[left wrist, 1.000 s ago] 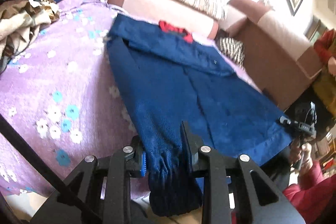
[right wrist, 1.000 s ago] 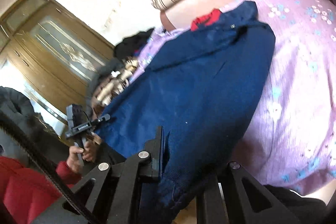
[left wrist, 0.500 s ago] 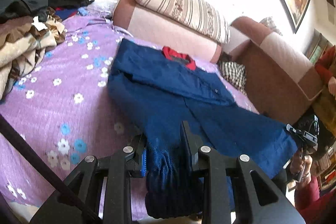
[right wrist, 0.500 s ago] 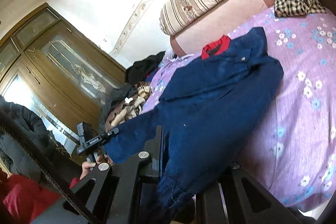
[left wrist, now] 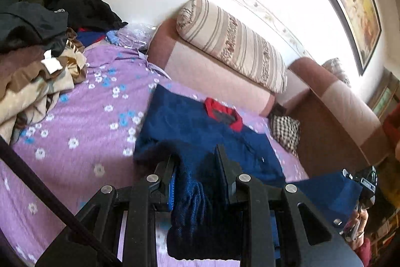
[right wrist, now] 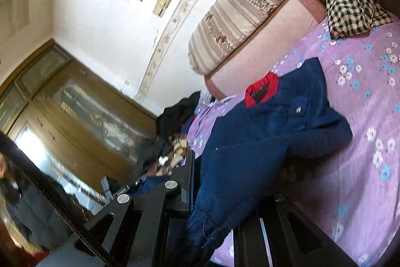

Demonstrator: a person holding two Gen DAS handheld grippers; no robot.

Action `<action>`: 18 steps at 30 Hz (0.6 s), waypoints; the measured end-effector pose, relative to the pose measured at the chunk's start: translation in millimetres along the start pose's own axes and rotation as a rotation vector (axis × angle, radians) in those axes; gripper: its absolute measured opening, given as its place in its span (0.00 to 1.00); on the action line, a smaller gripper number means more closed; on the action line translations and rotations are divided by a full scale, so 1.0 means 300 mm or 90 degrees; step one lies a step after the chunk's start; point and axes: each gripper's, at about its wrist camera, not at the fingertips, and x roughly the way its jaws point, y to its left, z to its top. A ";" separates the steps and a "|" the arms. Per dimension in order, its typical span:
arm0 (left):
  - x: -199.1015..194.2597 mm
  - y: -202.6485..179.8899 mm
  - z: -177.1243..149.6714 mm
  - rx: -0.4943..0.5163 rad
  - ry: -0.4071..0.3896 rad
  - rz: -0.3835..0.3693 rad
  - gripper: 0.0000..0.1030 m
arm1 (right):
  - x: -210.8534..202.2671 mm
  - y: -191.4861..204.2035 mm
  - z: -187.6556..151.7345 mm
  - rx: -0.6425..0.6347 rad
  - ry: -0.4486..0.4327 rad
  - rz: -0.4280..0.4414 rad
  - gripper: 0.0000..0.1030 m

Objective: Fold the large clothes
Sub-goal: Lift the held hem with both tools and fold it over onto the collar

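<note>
A dark blue jacket (left wrist: 200, 131) with a red collar (left wrist: 222, 113) lies on the purple flowered bedspread (left wrist: 82, 121), collar towards the sofa back. My left gripper (left wrist: 197, 167) is shut on the jacket's ribbed hem and holds it lifted above the bed. My right gripper (right wrist: 225, 182) is shut on the other corner of the hem, with the jacket (right wrist: 270, 126) rising from the bedspread (right wrist: 370, 142) into it. The right gripper's right finger is hidden under the cloth. The lower half of the jacket hangs raised between both grippers.
A pile of clothes (left wrist: 32, 61) lies at the left of the bed. A striped bolster (left wrist: 232, 44) rests on the pink sofa back (left wrist: 212, 76). A checked cloth (right wrist: 352, 6) sits in the far corner. A wooden cabinet (right wrist: 62, 116) and a person (right wrist: 22, 194) stand at the left.
Both grippers have lifted the jacket's hem up and carried it towards the collar. The lower half of the jacket has come off the bed.
</note>
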 end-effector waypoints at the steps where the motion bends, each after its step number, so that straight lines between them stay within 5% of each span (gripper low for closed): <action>1: 0.022 0.000 0.032 -0.003 0.000 0.006 0.25 | 0.015 -0.003 0.032 0.005 -0.002 0.000 0.10; 10: 0.282 0.011 0.256 -0.016 0.025 0.050 0.25 | 0.184 -0.088 0.285 0.063 -0.010 -0.013 0.10; 18: 0.771 0.123 0.447 -0.069 0.134 0.092 0.25 | 0.409 -0.340 0.495 0.164 0.008 -0.046 0.10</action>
